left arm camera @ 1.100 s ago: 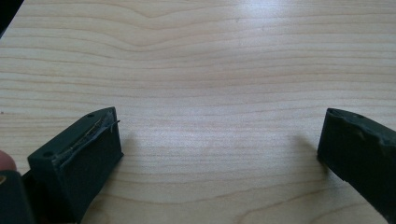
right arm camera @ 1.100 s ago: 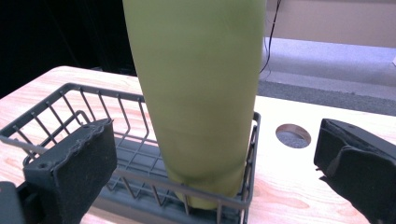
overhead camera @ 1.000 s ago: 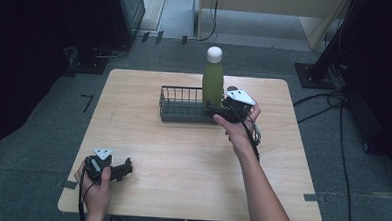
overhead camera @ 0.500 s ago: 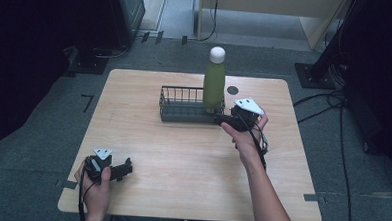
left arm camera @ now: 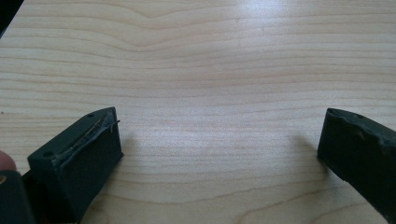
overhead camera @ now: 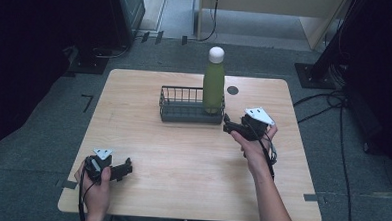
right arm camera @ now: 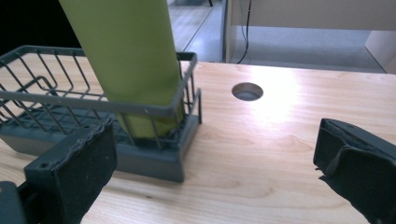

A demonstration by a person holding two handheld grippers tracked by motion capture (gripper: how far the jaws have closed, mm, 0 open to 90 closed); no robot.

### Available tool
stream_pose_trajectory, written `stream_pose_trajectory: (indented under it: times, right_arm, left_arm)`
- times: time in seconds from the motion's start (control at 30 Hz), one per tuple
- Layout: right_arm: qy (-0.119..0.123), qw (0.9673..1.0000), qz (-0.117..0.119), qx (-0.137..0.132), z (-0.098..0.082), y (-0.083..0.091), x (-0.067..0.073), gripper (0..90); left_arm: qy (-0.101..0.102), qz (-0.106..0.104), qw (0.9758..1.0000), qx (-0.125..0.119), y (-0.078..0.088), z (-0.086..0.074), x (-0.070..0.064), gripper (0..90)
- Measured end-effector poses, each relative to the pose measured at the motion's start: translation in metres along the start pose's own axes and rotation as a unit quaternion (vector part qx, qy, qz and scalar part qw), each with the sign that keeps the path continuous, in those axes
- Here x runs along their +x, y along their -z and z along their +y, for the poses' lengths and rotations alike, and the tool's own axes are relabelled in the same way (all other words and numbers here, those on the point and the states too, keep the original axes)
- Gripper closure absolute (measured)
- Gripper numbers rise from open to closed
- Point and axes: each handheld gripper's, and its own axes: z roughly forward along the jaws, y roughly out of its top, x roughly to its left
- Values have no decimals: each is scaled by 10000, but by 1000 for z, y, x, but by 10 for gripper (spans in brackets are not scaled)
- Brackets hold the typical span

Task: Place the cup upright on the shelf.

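A tall green bottle (overhead camera: 213, 84) with a white cap stands upright in the right end of a dark wire basket (overhead camera: 180, 110) at the table's far middle. In the right gripper view the bottle (right arm camera: 126, 56) rises inside the basket's corner (right arm camera: 154, 144). My right gripper (overhead camera: 229, 126) is open just right of the basket, apart from the bottle, with nothing between its jaws (right arm camera: 215, 163). My left gripper (overhead camera: 126, 168) rests near the table's front left, open over bare wood (left arm camera: 219, 140).
A round cable hole (overhead camera: 233, 90) lies in the tabletop (overhead camera: 191, 165) right of the bottle, also seen as a hole (right arm camera: 247, 91) in the right gripper view. Dark cabinets and cables surround the table on the floor.
My right gripper has drawn back to the right and toward me, away from the bottle, which stays upright in the basket. The left gripper has not moved.
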Motion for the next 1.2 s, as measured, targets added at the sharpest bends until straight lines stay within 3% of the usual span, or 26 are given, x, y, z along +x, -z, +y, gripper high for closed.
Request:
stream_pose_trajectory:
  times: [0.7, 1.2]
  right_arm:
    - [-217, 9989, -394, 108, -32, 27, -49, 4]
    - [-466, 9964, -681, 166, -55, 53, -87, 9]
  left_arm:
    - [-11, 1, 10000, 8, 0, 0, 0, 0]
    - [-12, 2, 10000, 8, 0, 0, 0, 0]
